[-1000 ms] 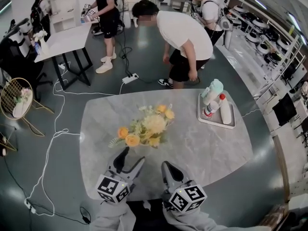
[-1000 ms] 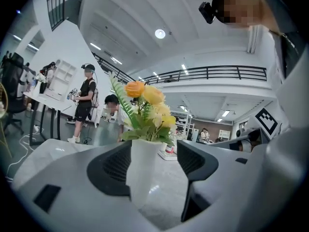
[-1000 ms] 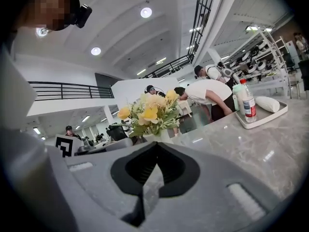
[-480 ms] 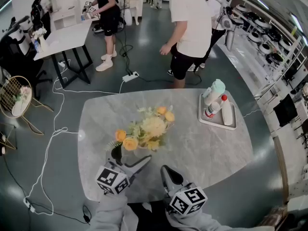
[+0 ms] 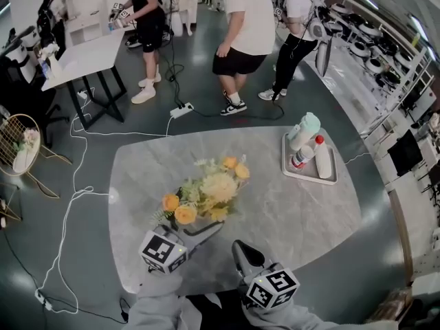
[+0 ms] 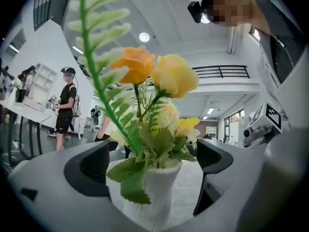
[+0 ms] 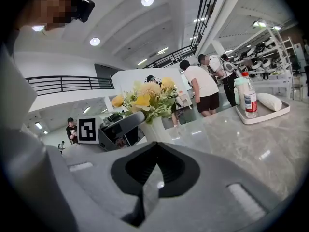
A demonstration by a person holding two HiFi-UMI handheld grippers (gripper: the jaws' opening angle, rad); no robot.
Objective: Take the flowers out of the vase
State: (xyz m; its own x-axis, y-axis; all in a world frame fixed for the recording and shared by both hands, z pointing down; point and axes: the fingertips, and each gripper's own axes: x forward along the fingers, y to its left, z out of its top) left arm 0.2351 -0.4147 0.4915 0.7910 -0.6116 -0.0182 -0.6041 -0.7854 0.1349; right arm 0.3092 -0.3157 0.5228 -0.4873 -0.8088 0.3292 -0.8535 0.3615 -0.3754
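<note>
Left hand-held gripper (image 6: 153, 163) reaches over the bench's (image 5: 289, 212) near edge. Its jaws are released and have just been spreading wide, and we see the white vase (image 6: 154, 192) standing between them with neither pad pressing on it. The flowers (image 5: 206, 191) are in the vase. Our right hand-held gripper (image 5: 244, 251) waits beside it, clenched and empty. Since a second ago, the left one has slid forward around the vase, and the person in the white shirt (image 5: 244, 19) has left the bench's far edge.

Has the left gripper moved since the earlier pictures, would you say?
Yes: the left gripper slid toward the vase, now between its jaws, which have just been opening.
</note>
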